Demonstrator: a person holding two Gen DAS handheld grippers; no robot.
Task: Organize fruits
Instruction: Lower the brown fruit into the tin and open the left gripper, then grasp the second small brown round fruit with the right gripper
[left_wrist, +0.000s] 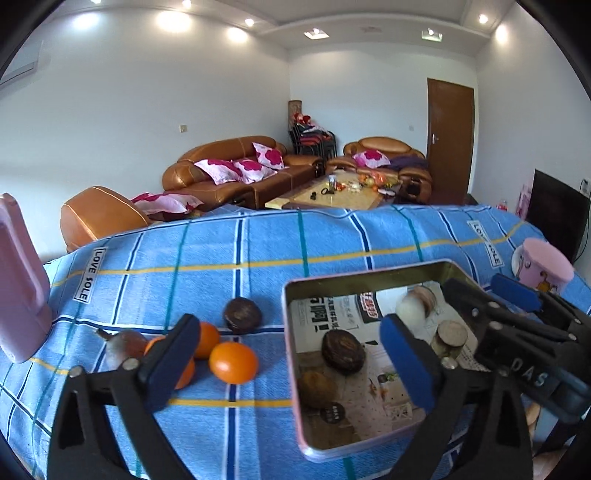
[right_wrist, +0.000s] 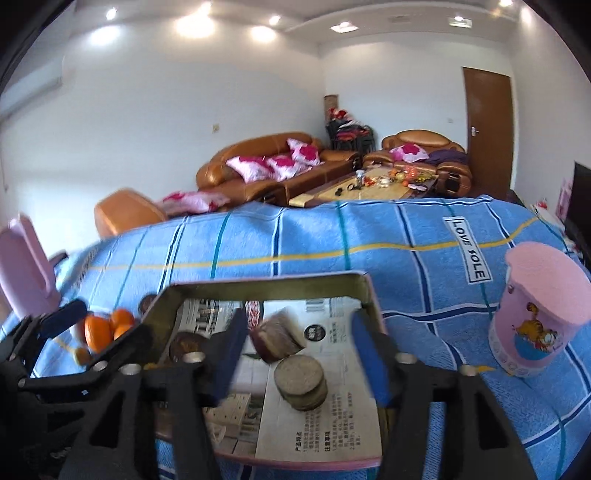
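A pink-rimmed tin tray (left_wrist: 289, 332) (right_wrist: 266, 282) lined with newspaper sits on the blue checked cloth. In it lie a dark round fruit (left_wrist: 341, 350), a brown one (left_wrist: 317, 384) and a flat grey-brown one (right_wrist: 301, 380). A blurred purple-brown fruit (right_wrist: 279, 334) lies tilted behind that. My right gripper (right_wrist: 299, 354) (left_wrist: 487, 295) is open above these, touching neither. My left gripper (left_wrist: 291, 358) (right_wrist: 99, 328) is wide open over the tray's left rim, holding nothing. Left of the tray lie oranges (left_wrist: 232, 362) (right_wrist: 98, 328), a dark fruit (left_wrist: 242, 315) and a brown stemmed one (left_wrist: 123, 345).
A pink cup with a cartoon cat (right_wrist: 535, 314) (left_wrist: 541, 266) stands right of the tray. A tall pink object (left_wrist: 18, 280) (right_wrist: 26, 266) stands at the far left edge. Beyond the table are brown sofas (left_wrist: 236, 173) and a low coffee table (left_wrist: 332, 197).
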